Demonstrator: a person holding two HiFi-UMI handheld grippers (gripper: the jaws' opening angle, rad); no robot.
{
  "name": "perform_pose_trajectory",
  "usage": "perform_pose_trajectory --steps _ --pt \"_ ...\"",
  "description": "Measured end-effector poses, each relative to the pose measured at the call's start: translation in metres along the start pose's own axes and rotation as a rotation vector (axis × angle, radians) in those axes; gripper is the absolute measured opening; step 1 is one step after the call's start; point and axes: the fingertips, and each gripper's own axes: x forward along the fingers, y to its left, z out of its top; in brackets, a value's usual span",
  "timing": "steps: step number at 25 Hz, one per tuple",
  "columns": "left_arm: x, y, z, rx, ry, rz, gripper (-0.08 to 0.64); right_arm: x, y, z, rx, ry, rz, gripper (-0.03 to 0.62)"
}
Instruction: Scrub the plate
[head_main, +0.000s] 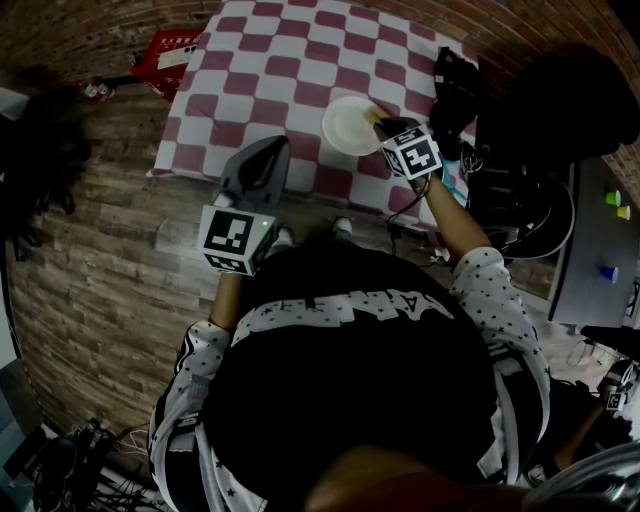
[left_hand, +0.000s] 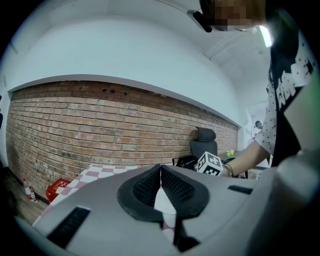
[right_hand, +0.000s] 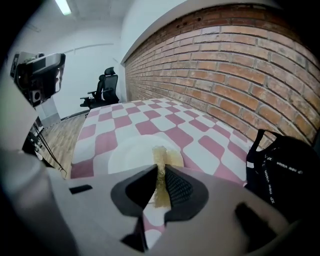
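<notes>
A white plate (head_main: 350, 127) lies on the red-and-white checked tablecloth (head_main: 280, 60) near its front right. My right gripper (head_main: 388, 127) is at the plate's right rim, shut on a thin yellowish sponge (right_hand: 161, 156) whose far end rests on the plate (right_hand: 131, 152). In the right gripper view the sponge runs out from between the pads (right_hand: 177, 186). My left gripper (head_main: 270, 150) hovers over the table's front edge, left of the plate and apart from it. Its jaws (left_hand: 161, 169) meet at the tips with nothing between them.
A black bag (head_main: 455, 85) sits on the table's right edge, close behind the right gripper. A red crate (head_main: 165, 55) and a bottle (head_main: 95, 90) stand on the wooden floor at the left. A desk with small cups (head_main: 615, 205) is at the far right. An office chair (right_hand: 105, 85) stands beyond the table.
</notes>
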Motion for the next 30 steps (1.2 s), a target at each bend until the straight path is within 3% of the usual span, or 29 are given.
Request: perform_pose_trajectory --steps 30 --pt "0.012 -0.006 -0.003 -0.013 -0.002 -0.054 0.014 -0.013 0.051 -0.010 -0.010 0.013 0.099 0.052"
